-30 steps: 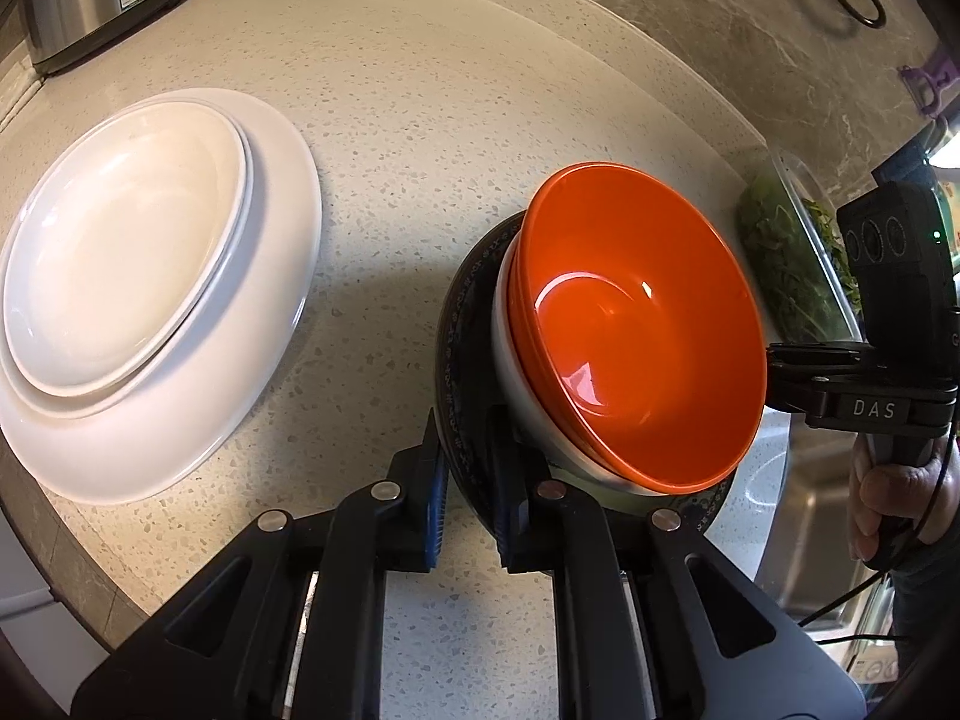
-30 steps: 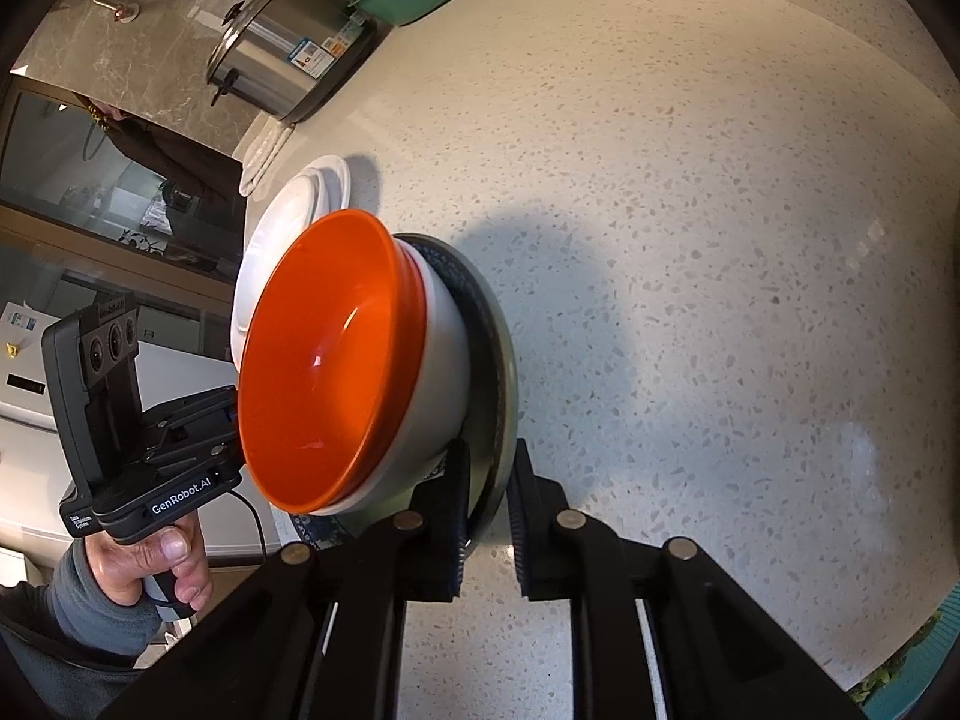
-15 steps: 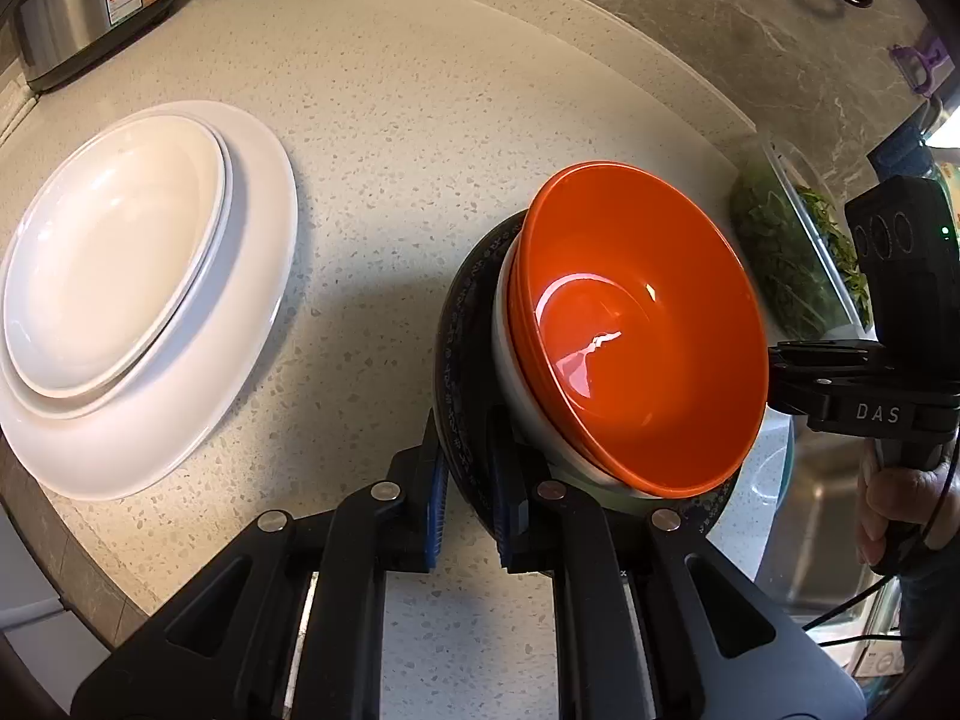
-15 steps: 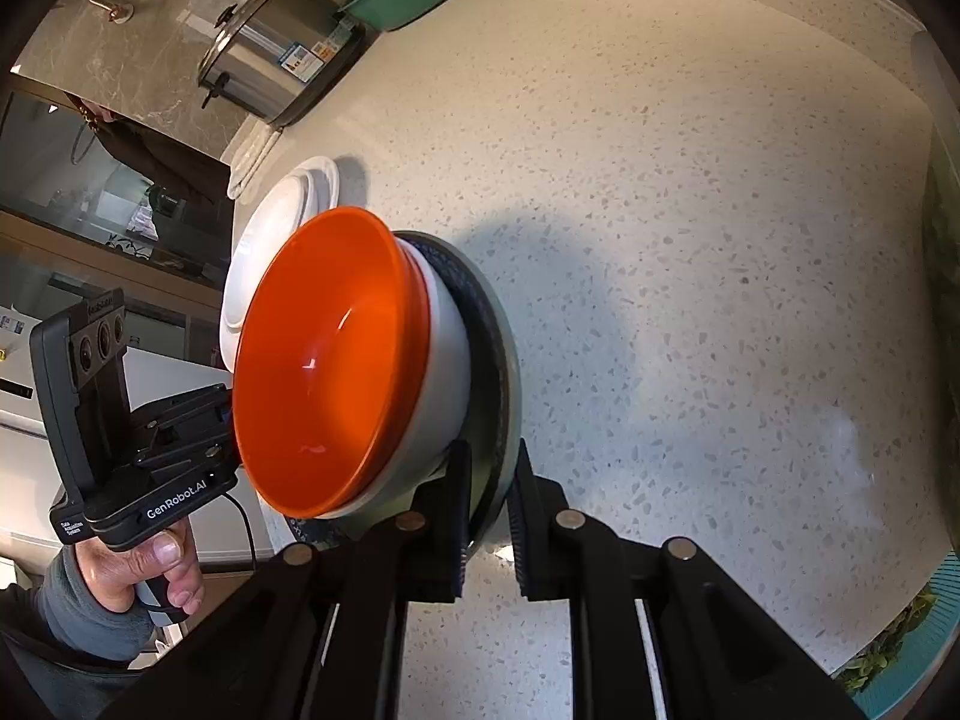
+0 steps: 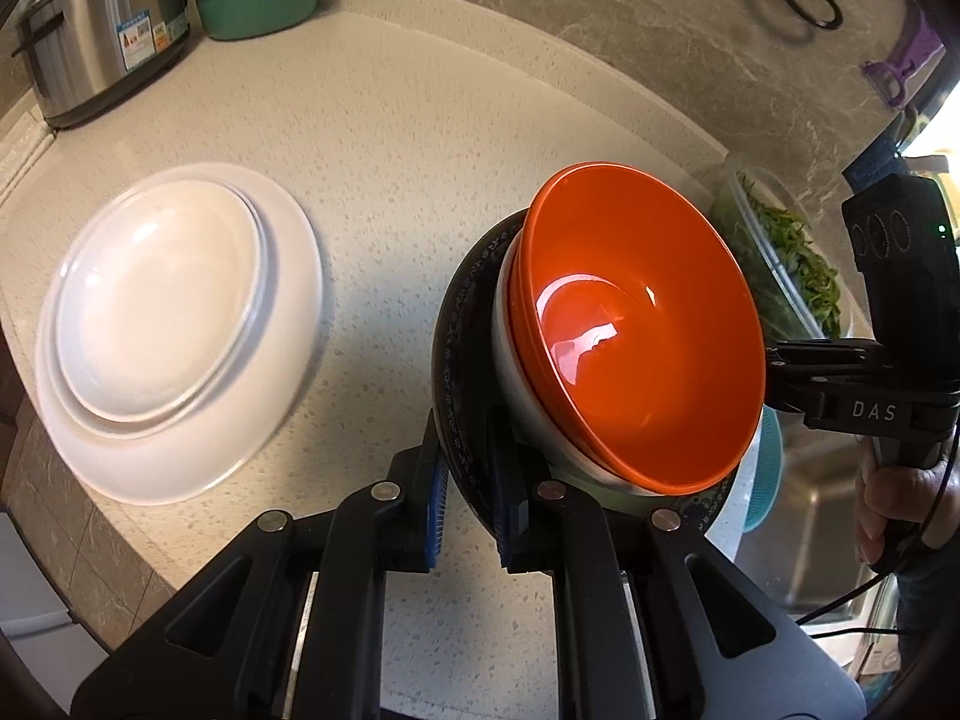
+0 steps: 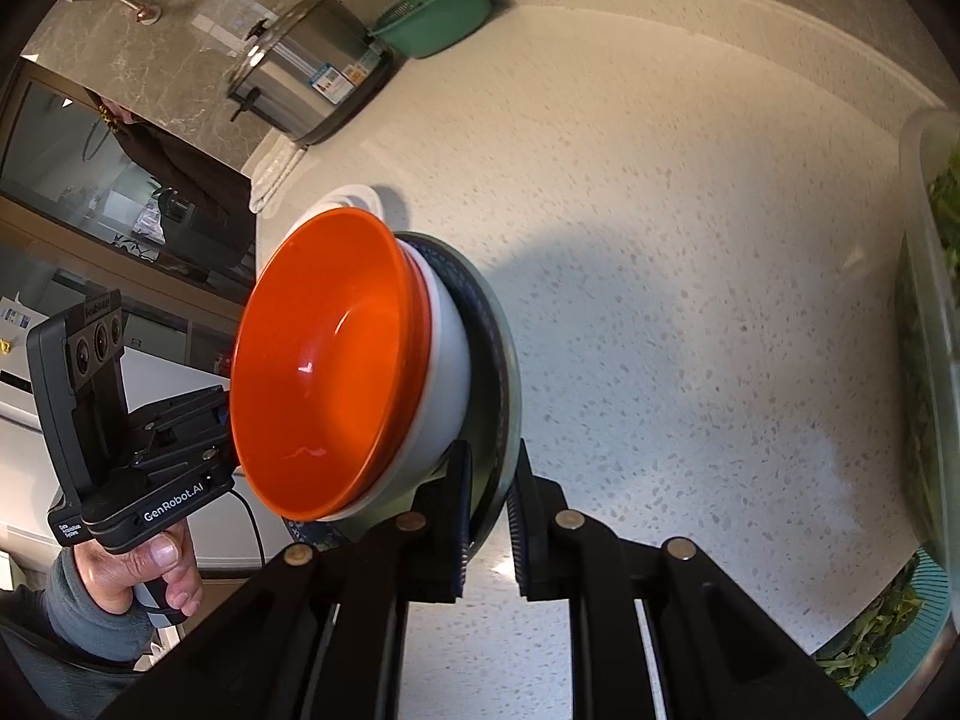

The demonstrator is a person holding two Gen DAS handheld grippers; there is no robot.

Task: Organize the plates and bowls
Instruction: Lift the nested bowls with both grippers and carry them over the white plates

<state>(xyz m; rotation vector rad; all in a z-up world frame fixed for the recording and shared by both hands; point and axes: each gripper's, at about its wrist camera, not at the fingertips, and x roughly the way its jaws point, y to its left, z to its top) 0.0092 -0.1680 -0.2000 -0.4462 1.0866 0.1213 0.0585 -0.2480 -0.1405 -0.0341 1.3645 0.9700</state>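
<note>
Both tongs pinching one loaded plate
Left gripper (image 5: 471, 492) and right gripper (image 6: 487, 522) clamp the dark plate (image 5: 459, 324); a tilt could slide the orange bowl (image 5: 636, 330) off

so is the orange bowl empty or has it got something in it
Empty: the orange bowl shows only bare glossy interior in both views, nested in a white bowl.

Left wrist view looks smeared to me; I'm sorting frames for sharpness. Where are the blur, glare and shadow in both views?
Left wrist view: the white plates are motion-smeared at the rim, the orange bowl stays sharp with bright glare spots, and fisheye bends the counter edge. Right wrist view: crisp bowl, dark plate casting a broad shadow on the countertop.
</note>
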